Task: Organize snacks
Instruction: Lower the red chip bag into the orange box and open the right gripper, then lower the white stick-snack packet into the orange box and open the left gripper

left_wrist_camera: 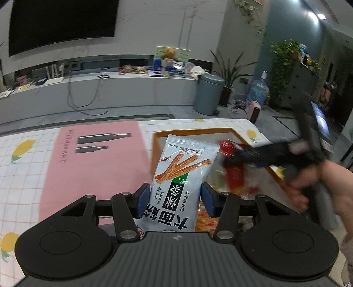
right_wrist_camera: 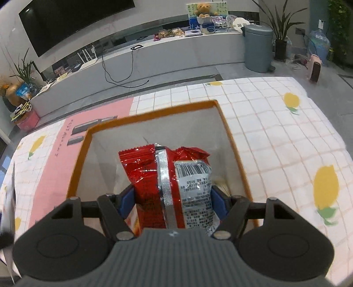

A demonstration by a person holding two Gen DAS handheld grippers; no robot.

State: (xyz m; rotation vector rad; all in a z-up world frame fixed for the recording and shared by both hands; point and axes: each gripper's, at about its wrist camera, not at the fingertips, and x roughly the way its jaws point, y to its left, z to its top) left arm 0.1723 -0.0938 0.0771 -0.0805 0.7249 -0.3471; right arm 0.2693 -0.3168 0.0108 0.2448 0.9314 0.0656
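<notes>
We are finding the left gripper pinching a light, crinkly spicy-strip packet mid-body and the right gripper clamping a slippery red foil packet, both above the orange-rimmed box.

- A large dark television hangs on a pale wall.
- Below it runs a long low grey bench, cluttered, with a teddy bear on top.
- A grey bin stands on the grey floor beside a potted plant.
- A water jug stands nearby.
</notes>
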